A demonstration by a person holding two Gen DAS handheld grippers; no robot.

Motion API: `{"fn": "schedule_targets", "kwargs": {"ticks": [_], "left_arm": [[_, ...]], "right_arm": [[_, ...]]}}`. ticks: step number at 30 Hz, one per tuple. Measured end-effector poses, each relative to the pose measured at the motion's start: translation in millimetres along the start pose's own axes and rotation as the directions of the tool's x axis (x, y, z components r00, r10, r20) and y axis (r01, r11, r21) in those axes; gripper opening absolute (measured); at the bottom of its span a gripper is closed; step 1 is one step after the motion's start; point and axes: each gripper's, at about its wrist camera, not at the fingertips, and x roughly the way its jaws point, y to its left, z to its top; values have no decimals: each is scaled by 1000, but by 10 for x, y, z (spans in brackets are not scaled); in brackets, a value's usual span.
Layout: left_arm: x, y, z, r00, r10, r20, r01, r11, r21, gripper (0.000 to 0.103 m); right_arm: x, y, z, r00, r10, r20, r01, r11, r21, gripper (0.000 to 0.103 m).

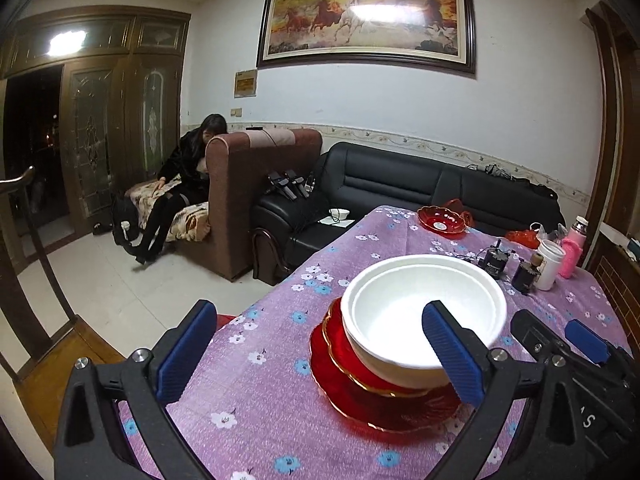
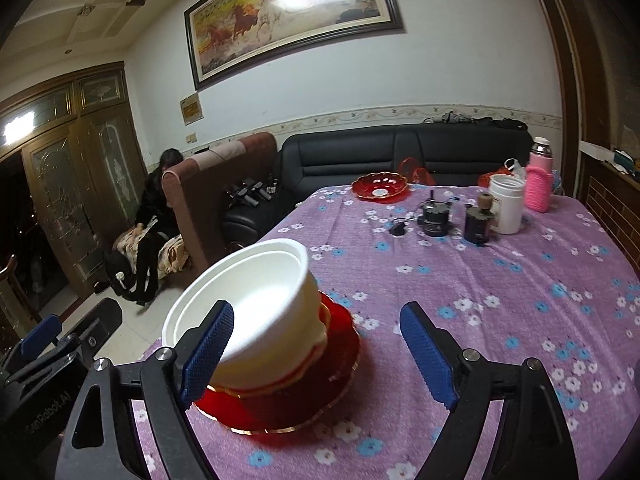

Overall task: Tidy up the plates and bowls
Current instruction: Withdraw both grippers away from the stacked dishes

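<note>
- Purple floral cloth covers the table [image 1: 280, 400] in a living room, and the stack for the task stands on its near part.
- On top of the stack sits a white bowl [image 1: 420, 312], which seems to be two bowls nested, because a double rim shows in the right wrist view [image 2: 240, 292].
- Under it is a red bowl with gold rim [image 1: 340, 344], and this one rests on a large red plate [image 1: 360, 408] lying flat on the cloth.
- Left gripper [image 1: 320, 352] has its fingers spread wide and holds nothing; the stack is just before its right finger, but I cannot tell if they touch.
- Right gripper [image 2: 316, 352] is also spread wide and holds nothing; its left finger is in front of the white bowl.
- Another red scalloped dish [image 2: 380, 187] stands alone at the far edge of the table, well apart from the stack.
- Near the far right are a white cup [image 2: 506, 204], a pink bottle [image 2: 540, 184] and two small dark devices [image 2: 434, 218].
- Behind the table are a black sofa [image 1: 400, 180], a brown armchair [image 1: 248, 200] with a seated person [image 1: 180, 176], and a horse painting [image 1: 364, 16].
</note>
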Motion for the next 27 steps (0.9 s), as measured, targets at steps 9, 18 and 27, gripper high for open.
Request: {"fn": "schedule_targets", "kwargs": {"ticks": [9,18,27], "left_arm": [[-198,-90,-124,1000,-13,-12,14,999,34,103],[-305,-293,-239,999,-32,-21,34,996,86,103],[-349,-379,-325,999,-39,-31,43,992,116,103]], "right_arm": [[-260,-109,-245,999,-46,13,46,999,-3,90],[-332,-70,-471,997,-83,-7,82,994,-67,92],[-389,-7,-581,997,-71,-13,69,993,-97,92]]}}
